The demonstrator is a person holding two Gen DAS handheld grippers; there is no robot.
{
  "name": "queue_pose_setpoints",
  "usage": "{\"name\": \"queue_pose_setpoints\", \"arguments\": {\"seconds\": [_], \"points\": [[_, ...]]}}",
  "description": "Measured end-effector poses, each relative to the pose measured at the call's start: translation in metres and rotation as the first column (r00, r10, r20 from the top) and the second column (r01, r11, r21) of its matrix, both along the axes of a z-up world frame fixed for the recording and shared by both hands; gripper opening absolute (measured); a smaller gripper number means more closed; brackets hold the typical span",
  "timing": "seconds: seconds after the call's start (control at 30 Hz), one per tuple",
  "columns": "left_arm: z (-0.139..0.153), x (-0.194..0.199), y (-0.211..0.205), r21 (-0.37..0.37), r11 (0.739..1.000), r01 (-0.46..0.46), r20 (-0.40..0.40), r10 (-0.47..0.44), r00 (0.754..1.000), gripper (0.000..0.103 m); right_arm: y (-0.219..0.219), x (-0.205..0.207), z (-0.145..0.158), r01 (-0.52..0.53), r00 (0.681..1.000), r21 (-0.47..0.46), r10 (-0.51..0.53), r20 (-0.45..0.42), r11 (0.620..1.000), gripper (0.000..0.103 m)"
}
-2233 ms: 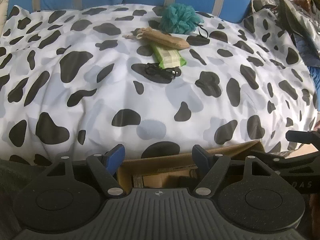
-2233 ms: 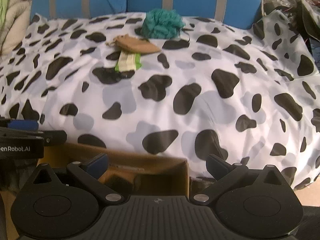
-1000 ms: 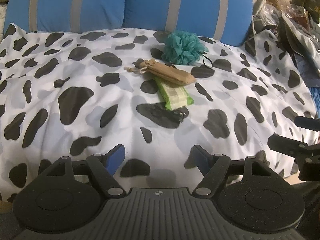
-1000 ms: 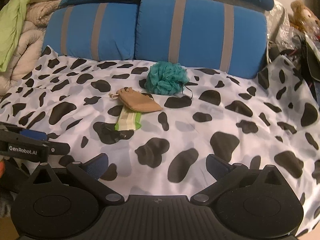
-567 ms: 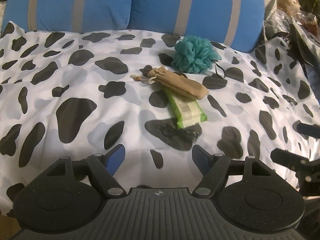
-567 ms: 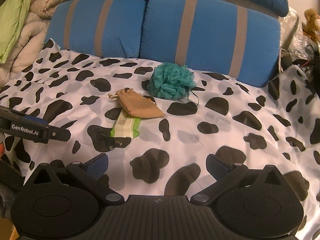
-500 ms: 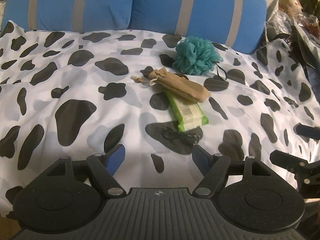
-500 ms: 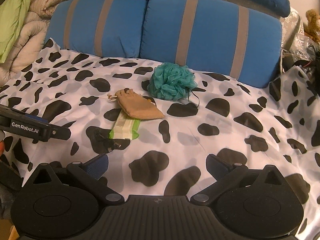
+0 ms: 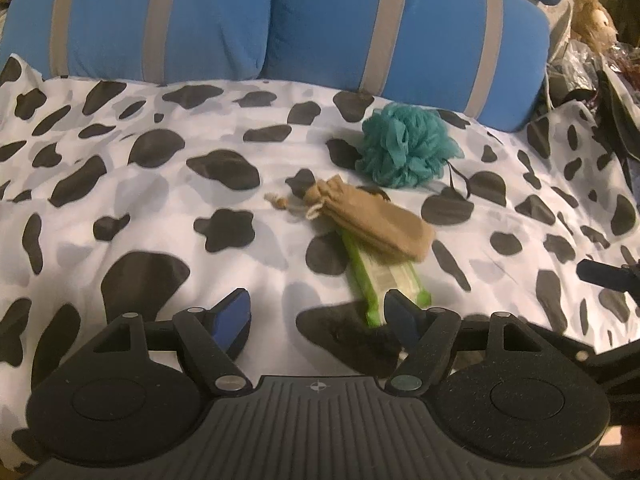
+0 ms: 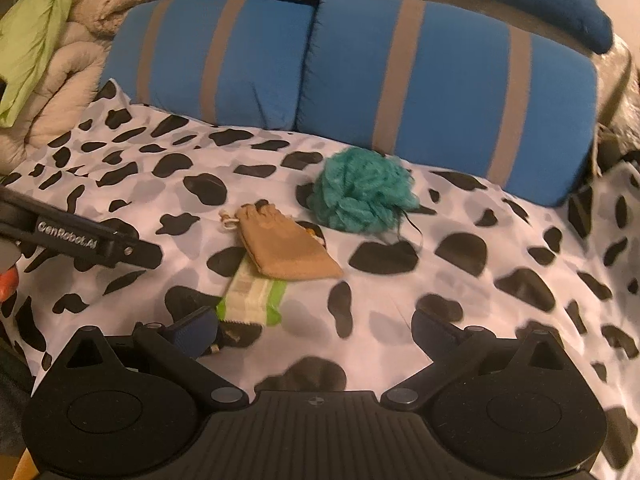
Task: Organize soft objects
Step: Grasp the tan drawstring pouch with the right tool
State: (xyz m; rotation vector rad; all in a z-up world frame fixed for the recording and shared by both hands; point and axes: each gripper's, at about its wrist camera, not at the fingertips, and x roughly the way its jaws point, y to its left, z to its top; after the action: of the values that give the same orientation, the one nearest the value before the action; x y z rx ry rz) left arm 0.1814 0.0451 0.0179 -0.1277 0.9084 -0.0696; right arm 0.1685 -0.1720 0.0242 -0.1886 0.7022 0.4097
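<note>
1. Landmark: tan drawstring cloth pouch, lying flat on the cow-spotted white bedspread in front of two blue pillows with grey stripes
2. Just behind the pouch, on its pillow side: teal mesh bath pouf with a dark hanging loop trailing off it
3. Under the pouch's near end, poking out toward me: flat green-and-white soft pack, partly covered
4. Beside the pack's near end: a small dark tangle on a black spot, too blurred to name
5. My left gripper stands wide, nothing between the pads; its right pad sits at the pack's near corner
6. My right gripper also wide and empty, short of the pouch
7. Handling, my guess: pouf is very light and springy, pinch deep into the ruffles; pouch limp, take it mid-body or at the gathered neck; pack slick, squeeze across its width
</note>
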Motion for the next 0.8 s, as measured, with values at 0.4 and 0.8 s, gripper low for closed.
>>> {"name": "queue_pose_setpoints", "arguments": {"seconds": [0.4,0.8], "points": [[0.002,0.033,0.014,0.000,0.999,-0.045,-0.011,0.045,0.999,0.073,0.025,0.032,-0.016,-0.096,0.995,-0.055,0.097,0.034,0.994,0.088],[0.000,0.052,0.025,-0.023,0.997,-0.077,-0.042,0.076,0.996,0.073,0.052,0.056,-0.038,-0.166,0.985,-0.103,0.170,0.034,0.981,0.069]]}}
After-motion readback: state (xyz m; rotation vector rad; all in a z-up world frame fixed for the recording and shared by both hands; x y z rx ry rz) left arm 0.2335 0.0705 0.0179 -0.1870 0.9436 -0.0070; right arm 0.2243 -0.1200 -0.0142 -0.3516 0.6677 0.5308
